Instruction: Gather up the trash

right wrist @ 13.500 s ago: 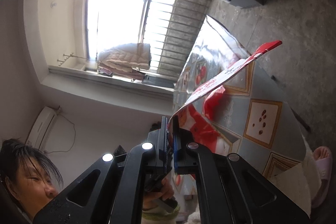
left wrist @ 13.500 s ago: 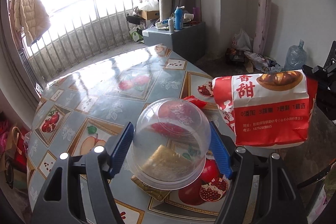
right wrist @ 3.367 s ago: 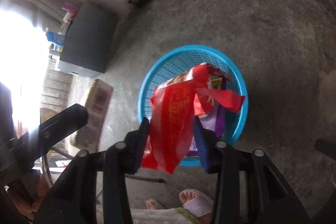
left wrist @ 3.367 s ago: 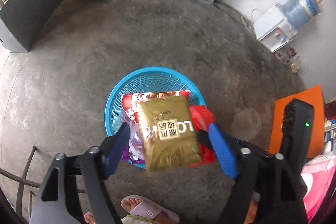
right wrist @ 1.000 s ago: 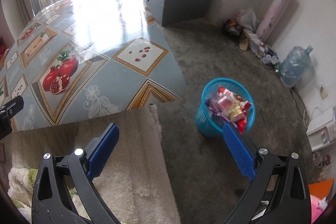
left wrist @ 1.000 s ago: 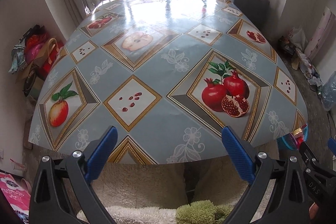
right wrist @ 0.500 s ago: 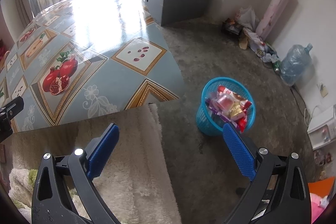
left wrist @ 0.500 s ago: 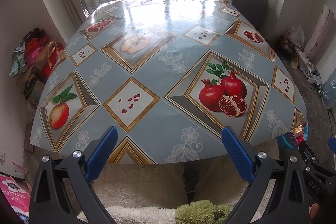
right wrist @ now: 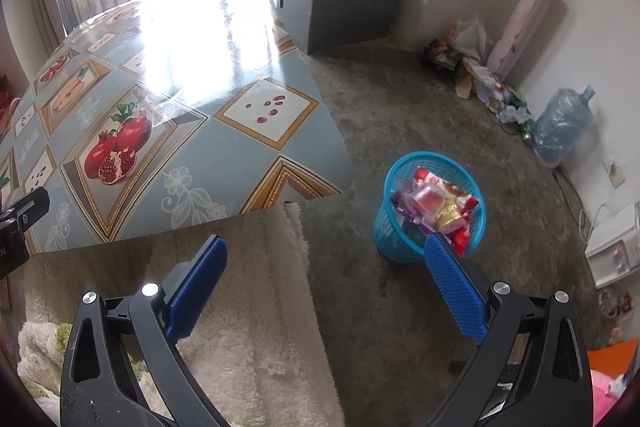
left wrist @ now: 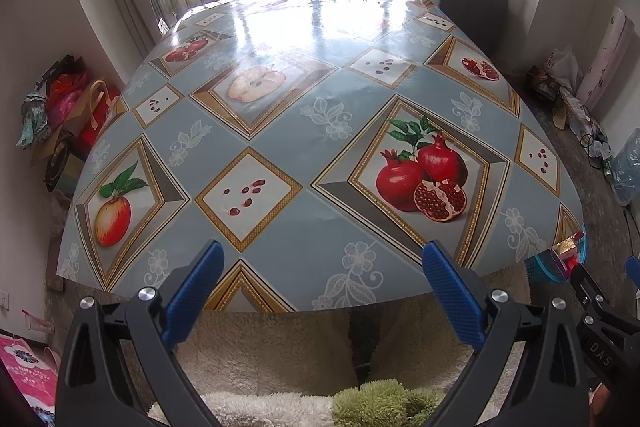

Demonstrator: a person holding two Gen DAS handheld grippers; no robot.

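Standing back from the fruit-patterned oilcloth table, both the left gripper and right gripper now gape empty; the wrappers they carried seconds ago fill the blue plastic basket on the floor, so collecting looks finished.

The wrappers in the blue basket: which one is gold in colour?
The small gold wrapper on top of the pile in the blue basket, toward its right side; the wrappers around it are red, pink and purple.
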